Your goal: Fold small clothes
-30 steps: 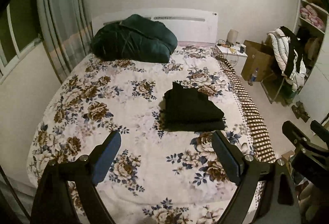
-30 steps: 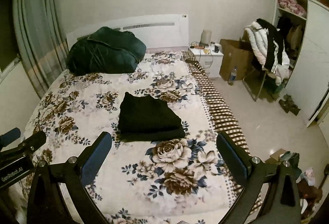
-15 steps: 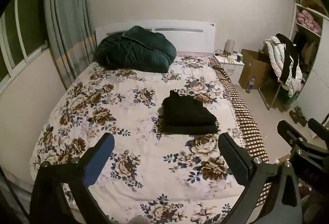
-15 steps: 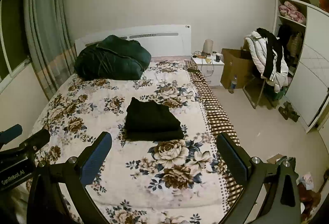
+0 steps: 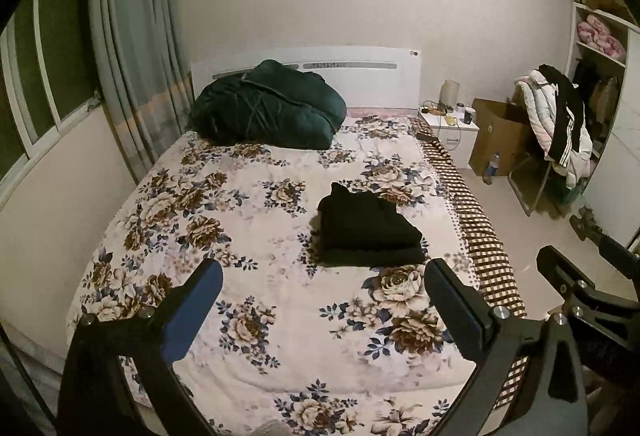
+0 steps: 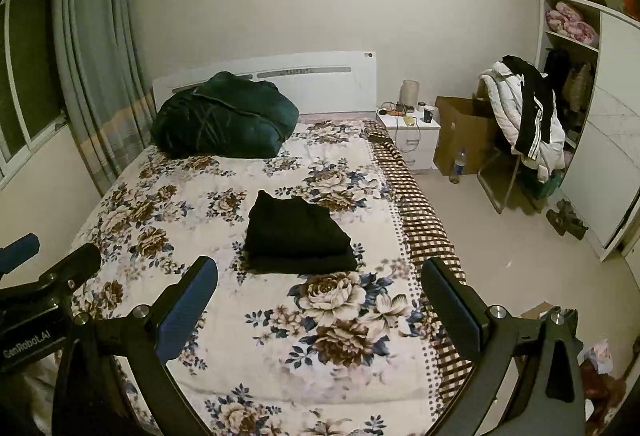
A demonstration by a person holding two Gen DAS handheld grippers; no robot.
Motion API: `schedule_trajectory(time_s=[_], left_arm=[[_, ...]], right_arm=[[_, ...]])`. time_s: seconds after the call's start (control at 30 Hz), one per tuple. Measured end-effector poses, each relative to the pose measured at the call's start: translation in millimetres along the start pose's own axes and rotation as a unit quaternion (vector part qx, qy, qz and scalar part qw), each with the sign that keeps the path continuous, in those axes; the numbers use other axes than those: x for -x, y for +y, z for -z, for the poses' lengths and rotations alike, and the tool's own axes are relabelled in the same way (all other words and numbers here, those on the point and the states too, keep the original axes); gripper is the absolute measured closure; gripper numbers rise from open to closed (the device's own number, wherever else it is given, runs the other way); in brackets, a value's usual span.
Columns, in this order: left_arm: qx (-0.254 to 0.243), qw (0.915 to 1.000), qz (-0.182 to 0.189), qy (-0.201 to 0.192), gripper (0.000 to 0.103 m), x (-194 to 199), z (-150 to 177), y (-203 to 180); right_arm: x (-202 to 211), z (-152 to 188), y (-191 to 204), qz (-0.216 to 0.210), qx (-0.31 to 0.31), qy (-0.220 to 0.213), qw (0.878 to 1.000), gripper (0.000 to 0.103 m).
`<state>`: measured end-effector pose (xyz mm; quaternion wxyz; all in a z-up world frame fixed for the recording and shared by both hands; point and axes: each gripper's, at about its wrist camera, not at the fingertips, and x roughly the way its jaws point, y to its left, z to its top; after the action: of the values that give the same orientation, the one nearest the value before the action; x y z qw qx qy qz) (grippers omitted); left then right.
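A black garment (image 5: 366,228) (image 6: 298,236) lies folded into a compact stack on the floral bedspread (image 5: 248,228) (image 6: 340,316), right of the bed's middle. My left gripper (image 5: 324,282) is held above the near part of the bed, well short of the garment, open wide with nothing between its fingers. My right gripper (image 6: 320,278) is likewise held back from the stack, open and empty. In the left wrist view the right gripper (image 5: 584,276) shows at the right edge. In the right wrist view the left gripper (image 6: 44,268) shows at the left edge.
A dark green quilt (image 5: 268,108) is bundled against the white headboard (image 5: 360,72). Right of the bed stand a white nightstand (image 6: 408,136), a cardboard box (image 6: 464,132) and a chair heaped with clothes (image 6: 524,112). A curtain (image 5: 128,48) and window lie left; a wardrobe (image 6: 588,116) stands right.
Both grippers have drawn back and risen from the folded garment, so more of the bed and room shows. The left gripper's fingers have spread a little wider. The garment has not moved.
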<state>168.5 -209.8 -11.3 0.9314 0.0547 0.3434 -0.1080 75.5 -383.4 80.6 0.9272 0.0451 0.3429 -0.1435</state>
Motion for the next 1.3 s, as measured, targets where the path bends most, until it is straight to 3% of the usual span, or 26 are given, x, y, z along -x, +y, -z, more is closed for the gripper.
schedule_trajectory(time_s=[1.07, 1.3], left_arm=[[0.001, 0.9998, -0.019, 0.002, 0.0, 8.1, 8.2, -0.1], [0.002, 0.9996, -0.028, 0.001, 0.0, 7.8, 8.4, -0.5]], right_arm=[[12.0, 24.0, -9.0, -0.006, -0.003, 0.003, 1.0, 0.0], [0.5, 10.6, -7.1, -0.016, 0.0, 0.003, 1.0, 0.0]])
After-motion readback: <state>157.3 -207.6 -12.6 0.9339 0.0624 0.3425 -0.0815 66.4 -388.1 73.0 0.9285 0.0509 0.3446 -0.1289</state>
